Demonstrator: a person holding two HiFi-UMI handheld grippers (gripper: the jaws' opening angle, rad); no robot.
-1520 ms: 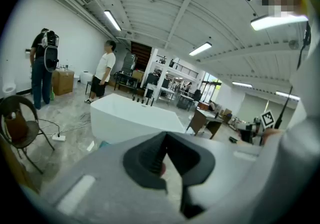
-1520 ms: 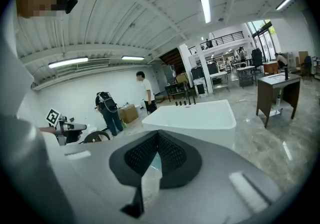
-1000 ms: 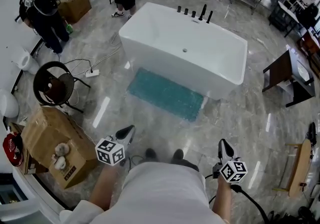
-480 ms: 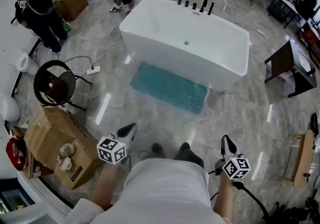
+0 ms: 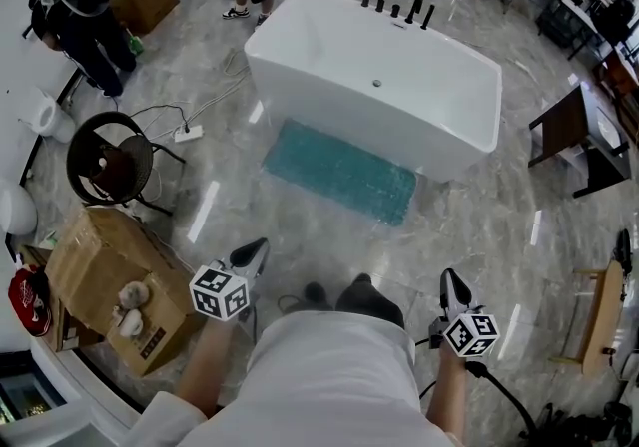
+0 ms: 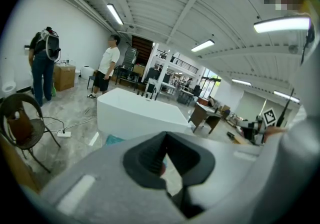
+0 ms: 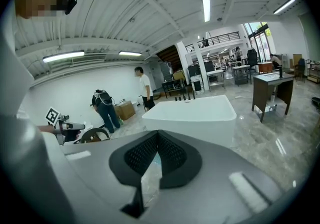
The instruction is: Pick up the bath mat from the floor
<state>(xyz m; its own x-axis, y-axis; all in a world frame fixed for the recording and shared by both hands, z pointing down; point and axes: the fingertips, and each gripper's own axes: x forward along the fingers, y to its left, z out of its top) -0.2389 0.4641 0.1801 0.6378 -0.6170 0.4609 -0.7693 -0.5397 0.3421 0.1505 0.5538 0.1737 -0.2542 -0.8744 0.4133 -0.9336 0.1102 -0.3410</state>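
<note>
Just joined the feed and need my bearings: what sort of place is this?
Probably a large workshop or showroom hall, not a home bathroom: a freestanding bathtub and teal bath mat on open marble-look floor, cardboard box nearby.

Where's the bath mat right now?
Head view, centre: the teal bath mat lies flat on the floor along the near side of the white bathtub.

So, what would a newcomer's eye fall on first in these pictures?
The white bathtub stands at the centre, with the teal bath mat lying flat along its near side. At the bottom, the left gripper and right gripper have their jaws shut, well short of the mat.
</note>
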